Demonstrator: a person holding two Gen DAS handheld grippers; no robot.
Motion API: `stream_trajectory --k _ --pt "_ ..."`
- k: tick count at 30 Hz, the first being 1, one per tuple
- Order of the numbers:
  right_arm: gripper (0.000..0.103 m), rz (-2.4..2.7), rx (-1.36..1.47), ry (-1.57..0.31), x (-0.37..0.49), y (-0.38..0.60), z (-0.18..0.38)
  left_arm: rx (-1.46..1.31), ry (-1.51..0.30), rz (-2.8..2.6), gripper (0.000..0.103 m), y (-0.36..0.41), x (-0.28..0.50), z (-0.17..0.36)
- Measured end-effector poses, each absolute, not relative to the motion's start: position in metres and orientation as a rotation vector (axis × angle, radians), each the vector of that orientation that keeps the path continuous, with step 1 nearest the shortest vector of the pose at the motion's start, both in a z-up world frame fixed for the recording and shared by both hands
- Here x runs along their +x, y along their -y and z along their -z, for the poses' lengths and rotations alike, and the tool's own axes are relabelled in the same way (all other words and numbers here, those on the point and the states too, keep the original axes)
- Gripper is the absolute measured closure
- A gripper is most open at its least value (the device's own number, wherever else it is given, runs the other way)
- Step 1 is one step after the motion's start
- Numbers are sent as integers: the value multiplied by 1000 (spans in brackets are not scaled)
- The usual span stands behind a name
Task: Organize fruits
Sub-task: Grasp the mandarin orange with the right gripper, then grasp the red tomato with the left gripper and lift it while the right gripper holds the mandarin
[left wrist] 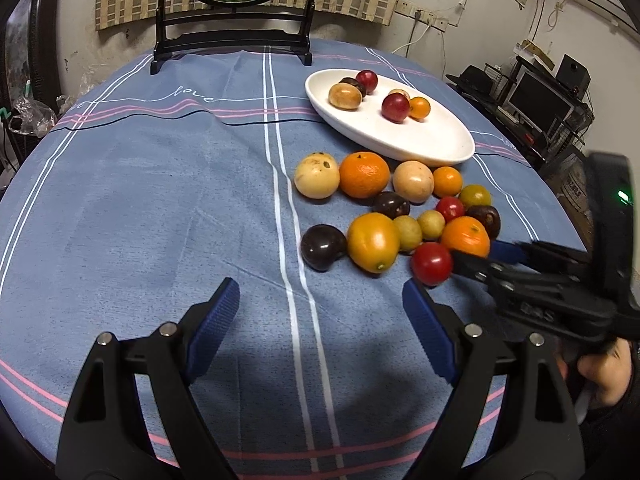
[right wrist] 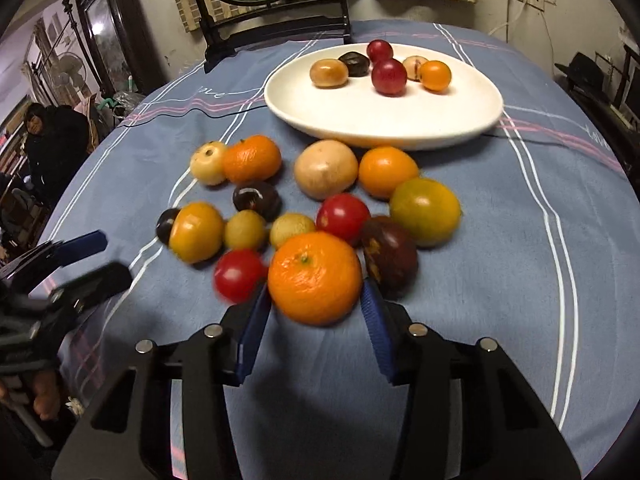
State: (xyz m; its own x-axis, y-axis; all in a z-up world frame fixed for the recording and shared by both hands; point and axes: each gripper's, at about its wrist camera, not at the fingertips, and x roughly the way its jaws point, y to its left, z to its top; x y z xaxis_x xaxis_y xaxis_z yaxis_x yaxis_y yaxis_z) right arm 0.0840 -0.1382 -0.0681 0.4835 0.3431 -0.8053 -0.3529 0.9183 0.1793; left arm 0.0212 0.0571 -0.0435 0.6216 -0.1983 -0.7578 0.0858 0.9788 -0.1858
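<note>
Straddling the large orange (right wrist: 315,278), the right hand-held gripper (right wrist: 316,340) had its blue pads at the fruit's two flanks, jaws at a medium gap; motion blur made it hard to tell whether both pads truly pressed, though they looked to be touching. The orange lay on the surface at the near edge of the loose fruit pile, touching a red tomato (right wrist: 239,275) on one side and a dark purple fruit (right wrist: 390,256) on the other. Judged firm, round, moderately heavy, with dimpled peel giving fair friction; best gripped across its widest girth, since a low or high hold could let it roll out. Neighbours were likely to be nudged. The left hand-held gripper (left wrist: 320,332) stood wide and empty over bare cloth. The white plate (right wrist: 360,120), toward the far edge, held six small fruits.
</note>
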Motion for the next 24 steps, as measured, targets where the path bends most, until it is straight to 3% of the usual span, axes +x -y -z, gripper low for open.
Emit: stream_trajectory --k 18,20,24 --pt "55 -339 45 -953 33 224 59 -77 -956 280 20 18 28 56" --pt "55 -359 61 -954 32 228 62 -81 -975 279 29 23 33 60" --pt "55 -385 77 -957 30 232 63 -62 -987 261 36 36 40 66"
